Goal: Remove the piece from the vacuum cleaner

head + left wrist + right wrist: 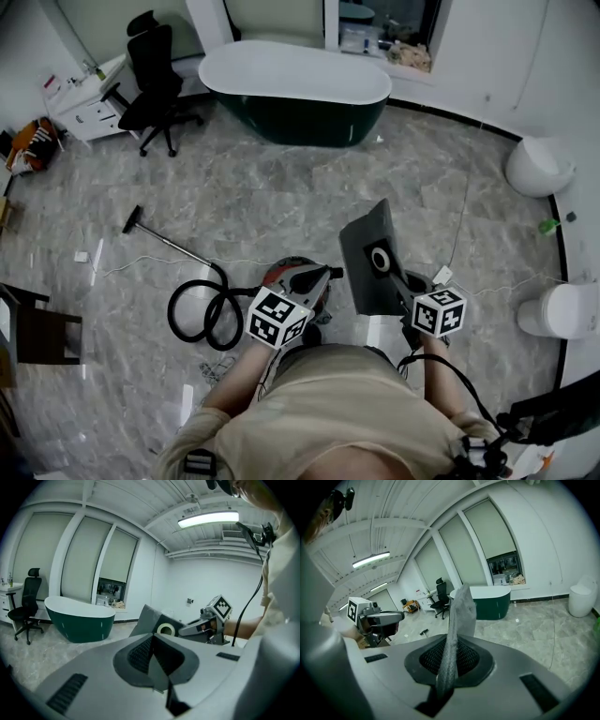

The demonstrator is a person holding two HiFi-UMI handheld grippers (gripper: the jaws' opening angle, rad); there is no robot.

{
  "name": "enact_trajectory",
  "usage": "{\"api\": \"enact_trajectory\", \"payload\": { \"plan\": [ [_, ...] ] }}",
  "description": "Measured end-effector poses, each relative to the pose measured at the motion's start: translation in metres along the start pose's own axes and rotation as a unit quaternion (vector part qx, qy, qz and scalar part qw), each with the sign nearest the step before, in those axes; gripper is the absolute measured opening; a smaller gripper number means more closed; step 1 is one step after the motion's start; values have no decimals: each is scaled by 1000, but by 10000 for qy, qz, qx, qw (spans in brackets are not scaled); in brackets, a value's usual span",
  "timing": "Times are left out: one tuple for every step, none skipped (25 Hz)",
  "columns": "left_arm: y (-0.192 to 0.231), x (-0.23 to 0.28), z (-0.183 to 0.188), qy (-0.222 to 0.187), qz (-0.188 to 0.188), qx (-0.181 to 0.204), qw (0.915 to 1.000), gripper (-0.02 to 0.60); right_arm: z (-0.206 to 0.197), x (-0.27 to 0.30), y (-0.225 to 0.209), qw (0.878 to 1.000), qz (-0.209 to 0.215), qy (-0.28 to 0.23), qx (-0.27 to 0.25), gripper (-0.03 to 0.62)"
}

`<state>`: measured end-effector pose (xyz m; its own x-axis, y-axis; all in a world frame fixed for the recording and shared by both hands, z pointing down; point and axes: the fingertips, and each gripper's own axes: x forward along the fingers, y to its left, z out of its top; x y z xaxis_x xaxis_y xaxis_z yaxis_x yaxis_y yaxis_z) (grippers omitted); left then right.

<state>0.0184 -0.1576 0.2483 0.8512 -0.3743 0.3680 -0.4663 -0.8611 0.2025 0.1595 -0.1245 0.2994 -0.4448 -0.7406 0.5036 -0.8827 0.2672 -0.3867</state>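
Note:
My right gripper is shut on a flat grey piece with a white ring, holding it up off the floor. In the right gripper view the piece stands edge-on between the pads. The red and black vacuum cleaner sits on the floor just in front of me, its black hose coiled to the left and its wand lying beyond. My left gripper hovers over the vacuum, shut with nothing between its pads. From the left gripper view the piece and the right gripper show ahead.
A dark green bathtub stands at the back, with a black office chair and a white cabinet to its left. Two white fixtures line the right wall. A wooden chair is at far left. Thin cables cross the marble floor.

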Motion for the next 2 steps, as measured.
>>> {"api": "enact_trajectory", "payload": {
  "plan": [
    [-8,3,-3,43,-36,28,10000,3,-5,-9,-1,10000,-21,-38,-5,20],
    [-17,6,-6,87,-73,56,9999,3,-9,-18,-3,10000,-42,-76,-7,20]
  ]
}}
